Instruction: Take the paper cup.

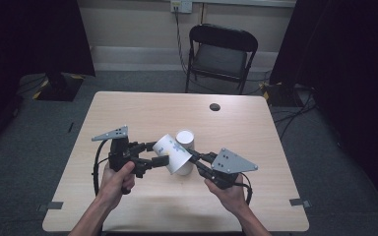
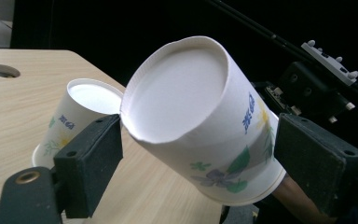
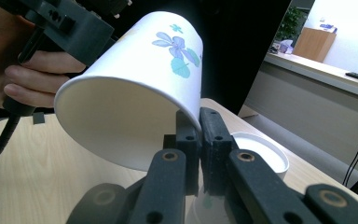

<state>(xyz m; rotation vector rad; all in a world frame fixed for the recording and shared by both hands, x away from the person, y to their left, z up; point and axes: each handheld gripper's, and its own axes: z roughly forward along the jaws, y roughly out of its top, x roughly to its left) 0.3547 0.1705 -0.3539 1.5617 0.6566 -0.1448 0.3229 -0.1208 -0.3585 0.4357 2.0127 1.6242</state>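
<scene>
Paper cup (image 2: 200,116), floral print, tilted off the table, rim nipped between clenched jaws of right gripper (image 3: 199,140), body between spread, released jaws of left gripper (image 2: 205,158); likely light, thin-walled, easily crushed, best taken gently across mid-body.

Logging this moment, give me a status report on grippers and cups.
Right gripper shut on tilted cup rim. Left gripper open, jaws either side of it. Second cup upside down on table, just behind.

Left claw (image 1: 150,155) stands spread wide, right claw (image 1: 193,158) is pinched tight, tips nearly meeting mid-table.
</scene>
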